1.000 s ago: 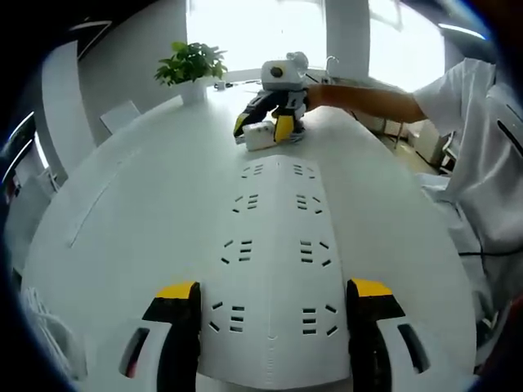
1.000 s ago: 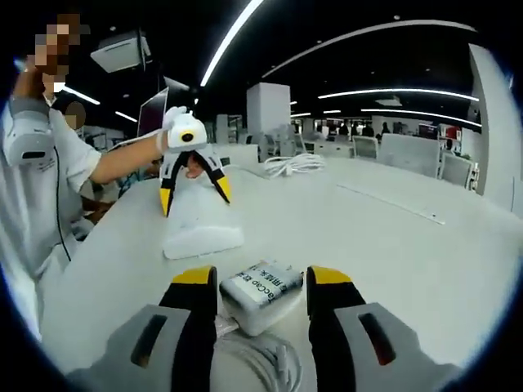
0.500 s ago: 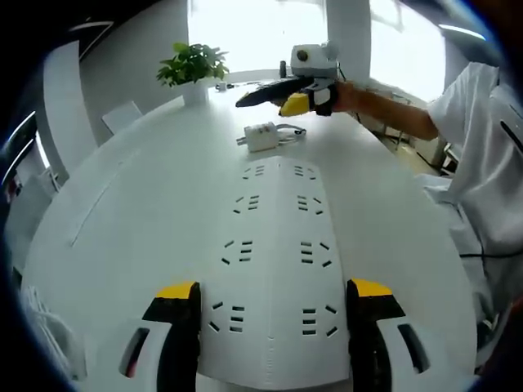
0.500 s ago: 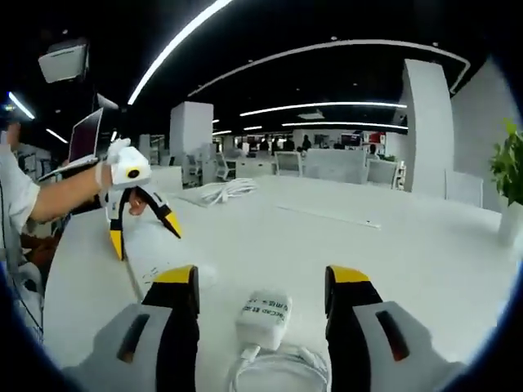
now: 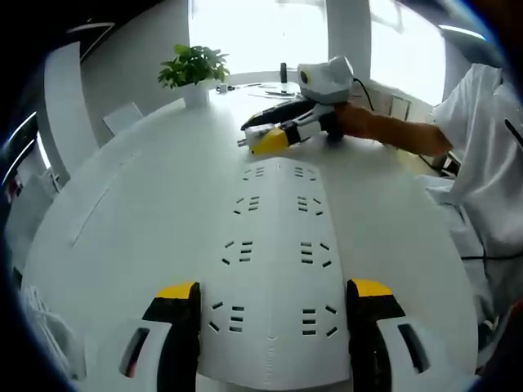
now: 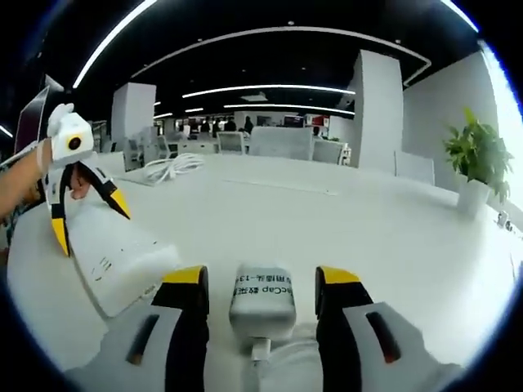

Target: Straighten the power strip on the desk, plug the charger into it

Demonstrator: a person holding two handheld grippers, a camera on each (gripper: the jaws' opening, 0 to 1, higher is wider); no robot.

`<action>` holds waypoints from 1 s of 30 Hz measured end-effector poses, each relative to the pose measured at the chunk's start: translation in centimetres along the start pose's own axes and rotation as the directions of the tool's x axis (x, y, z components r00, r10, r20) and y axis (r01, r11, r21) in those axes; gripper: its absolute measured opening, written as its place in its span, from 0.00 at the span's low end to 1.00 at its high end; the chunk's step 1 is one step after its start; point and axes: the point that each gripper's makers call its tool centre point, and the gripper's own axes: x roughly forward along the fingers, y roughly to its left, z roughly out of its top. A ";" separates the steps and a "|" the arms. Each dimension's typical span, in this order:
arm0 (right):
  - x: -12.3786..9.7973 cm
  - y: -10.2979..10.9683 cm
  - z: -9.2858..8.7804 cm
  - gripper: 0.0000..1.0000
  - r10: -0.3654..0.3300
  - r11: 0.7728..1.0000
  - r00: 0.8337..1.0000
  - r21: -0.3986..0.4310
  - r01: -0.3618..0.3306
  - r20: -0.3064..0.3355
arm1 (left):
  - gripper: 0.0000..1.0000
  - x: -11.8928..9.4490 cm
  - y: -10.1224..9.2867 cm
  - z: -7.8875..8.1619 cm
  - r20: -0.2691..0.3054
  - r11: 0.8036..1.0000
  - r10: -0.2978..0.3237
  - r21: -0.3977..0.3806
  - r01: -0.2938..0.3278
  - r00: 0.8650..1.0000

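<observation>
Two grippers in play, both spread wide. Largest first: the white desk carries everything. The power strip lies flat on it, running lengthwise away from our left gripper, whose jaws straddle the strip's near end without visibly clamping it, so we read it as released. In the right gripper view the strip sits just left of the charger, far end under the left gripper.

Our right gripper has the charger between its jaws, gaps showing on both sides, so not yet grasping; its cord trails back toward the camera. From the left gripper view, the right gripper sits low at the strip's far end, hiding the charger.

Our read: the step is grabbing the charger. Centre the jaws on the body's flat sides, close squarely, keep the cord clear. We can't tell where the prongs face, so check before lifting toward a socket. Left should pin the strip down during insertion.
</observation>
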 end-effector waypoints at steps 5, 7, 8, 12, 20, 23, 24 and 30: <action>0.3 -0.5 -0.7 0.44 -0.031 1.000 0.999 -0.005 0.030 -0.026 | 0.74 0.0 0.0 0.0 0.000 1.000 0.000 0.000 0.000 1.000; 0.4 -0.5 -0.7 0.41 -0.025 1.000 0.999 -0.002 0.025 -0.025 | 0.74 0.0 0.0 0.0 0.000 1.000 -0.001 0.000 0.001 1.000; 0.5 -0.4 -0.6 0.40 -0.022 1.000 0.999 -0.004 0.022 -0.023 | 0.74 0.0 0.0 0.0 0.001 1.000 -0.001 0.000 0.001 1.000; 0.8 -0.5 -0.6 0.37 -0.022 1.000 0.999 -0.018 0.022 -0.024 | 0.74 0.0 0.0 0.0 0.001 1.000 -0.001 0.001 0.001 1.000; 0.8 -0.6 -0.5 0.32 -0.021 1.000 1.000 -0.008 0.021 -0.013 | 0.74 0.0 0.0 0.1 0.009 1.000 0.002 -0.001 -0.002 1.000; 0.8 -0.6 -0.5 0.32 -0.024 1.000 1.000 -0.004 0.024 -0.013 | 0.74 0.0 0.0 0.1 0.010 1.000 0.003 -0.002 -0.003 1.000; 0.7 -0.5 -0.5 0.32 -0.024 1.000 1.000 -0.008 0.024 -0.014 | 0.74 0.0 0.0 0.1 0.011 1.000 0.004 -0.002 -0.004 1.000; 0.6 -0.5 -1.2 0.32 -0.029 0.998 0.999 -0.053 0.026 -0.043 | 0.74 0.0 -0.1 0.1 0.021 1.000 0.009 -0.005 -0.009 1.000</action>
